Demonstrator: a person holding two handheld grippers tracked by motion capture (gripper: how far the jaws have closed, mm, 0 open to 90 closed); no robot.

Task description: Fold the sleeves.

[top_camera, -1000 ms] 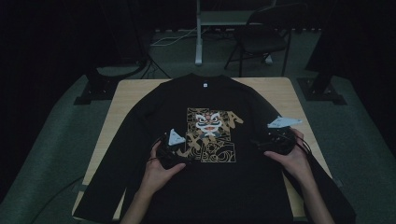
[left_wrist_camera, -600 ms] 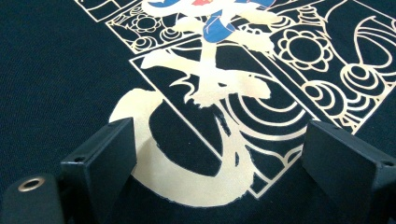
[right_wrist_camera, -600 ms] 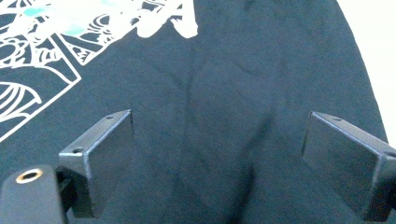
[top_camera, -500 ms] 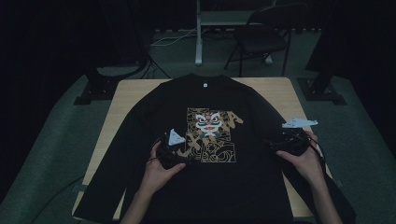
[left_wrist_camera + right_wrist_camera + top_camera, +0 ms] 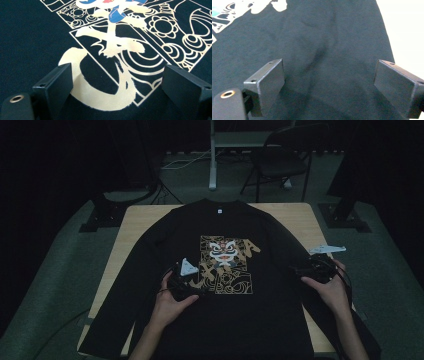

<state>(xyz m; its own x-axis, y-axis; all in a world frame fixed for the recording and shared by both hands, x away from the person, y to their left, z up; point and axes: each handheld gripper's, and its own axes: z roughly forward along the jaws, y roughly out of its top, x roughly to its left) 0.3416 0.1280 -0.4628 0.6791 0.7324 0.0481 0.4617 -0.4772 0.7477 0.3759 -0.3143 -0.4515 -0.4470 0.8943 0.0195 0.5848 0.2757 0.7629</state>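
Observation:
A black long-sleeved shirt (image 5: 225, 220) lies spread flat, front up, on a wooden table (image 5: 295, 215). On its chest is a gold print (image 5: 227, 265) with a lion-dance face. My left gripper (image 5: 190, 285) rests low over the print's lower left corner, jaws open, with the gold lines (image 5: 110, 47) between them and nothing held (image 5: 116, 75). My right gripper (image 5: 301, 270) hovers at the shirt's right side near the sleeve. Its jaws are open (image 5: 329, 67) over wrinkled black fabric (image 5: 319, 50), with pale table (image 5: 407, 30) just past the shirt's edge.
The table's edges show around the shirt's shoulders, and both sleeves run down toward the near corners. Behind the table stand a folding chair (image 5: 280, 165) and a metal post (image 5: 212, 155). Dark stand bases sit on the floor at left (image 5: 102, 215) and right (image 5: 345, 215).
My right gripper has slid to the right, from the print's lower right corner out to the shirt's right side. The left gripper has stayed put.

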